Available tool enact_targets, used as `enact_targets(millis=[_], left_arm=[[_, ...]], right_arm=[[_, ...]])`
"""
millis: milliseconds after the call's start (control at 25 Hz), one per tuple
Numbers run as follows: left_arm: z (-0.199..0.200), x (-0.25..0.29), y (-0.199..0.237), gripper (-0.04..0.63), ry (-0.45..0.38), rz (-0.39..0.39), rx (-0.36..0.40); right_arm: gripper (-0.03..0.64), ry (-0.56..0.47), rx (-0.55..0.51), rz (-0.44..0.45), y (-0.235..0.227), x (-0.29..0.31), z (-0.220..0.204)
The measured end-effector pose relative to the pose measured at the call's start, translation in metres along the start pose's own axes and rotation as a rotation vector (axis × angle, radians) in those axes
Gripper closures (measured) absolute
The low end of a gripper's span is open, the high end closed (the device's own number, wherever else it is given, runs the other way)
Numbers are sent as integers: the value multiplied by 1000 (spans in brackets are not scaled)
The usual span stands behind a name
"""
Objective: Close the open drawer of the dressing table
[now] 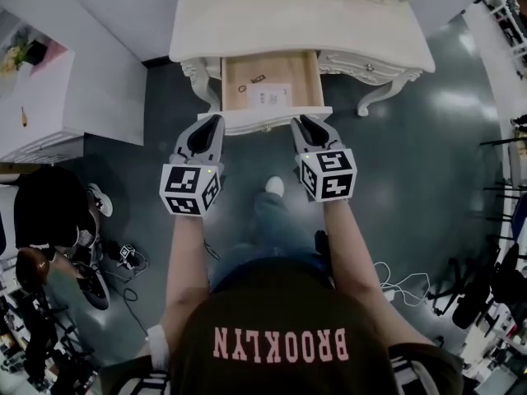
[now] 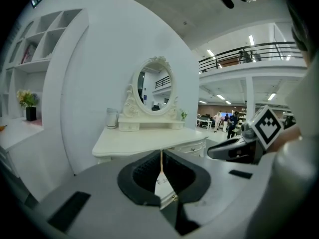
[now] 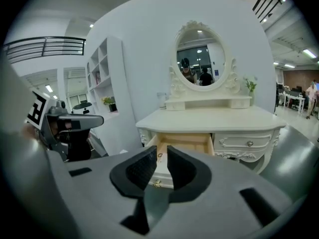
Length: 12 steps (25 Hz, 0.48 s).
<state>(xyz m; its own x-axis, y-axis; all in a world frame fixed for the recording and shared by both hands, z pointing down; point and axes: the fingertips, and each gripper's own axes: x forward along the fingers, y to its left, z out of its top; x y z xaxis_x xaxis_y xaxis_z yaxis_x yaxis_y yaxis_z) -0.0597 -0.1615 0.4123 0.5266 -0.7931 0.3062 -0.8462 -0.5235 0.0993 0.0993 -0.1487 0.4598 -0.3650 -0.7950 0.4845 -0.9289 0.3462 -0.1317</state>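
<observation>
- The dressing table [image 1: 296, 15] stood with bare floor [image 1: 412, 188] in front, so there was room to push.
- The drawer [image 1: 276, 120] stuck out from the table's front edge. It looked stiff and wooden, and would likely slide in with a straight push on its white front.
- The left gripper [image 1: 216, 122] was near the drawer's left corner, jaws pinched together and holding nothing.
- The right gripper [image 1: 303, 122] was near the right corner, jaws a little apart and empty.
- The small knob [image 3: 156, 183] sat mid-front.
</observation>
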Motion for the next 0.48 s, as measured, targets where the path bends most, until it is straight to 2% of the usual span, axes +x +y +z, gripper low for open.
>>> enact_targets(millis=[200, 480], left_arm=[[-17, 30, 6, 588, 53, 33, -27], [-33, 49, 10, 588, 90, 69, -55]], right_arm=[[528, 97, -4, 52, -10, 32, -23], [520, 222, 22, 98, -17, 65, -62]])
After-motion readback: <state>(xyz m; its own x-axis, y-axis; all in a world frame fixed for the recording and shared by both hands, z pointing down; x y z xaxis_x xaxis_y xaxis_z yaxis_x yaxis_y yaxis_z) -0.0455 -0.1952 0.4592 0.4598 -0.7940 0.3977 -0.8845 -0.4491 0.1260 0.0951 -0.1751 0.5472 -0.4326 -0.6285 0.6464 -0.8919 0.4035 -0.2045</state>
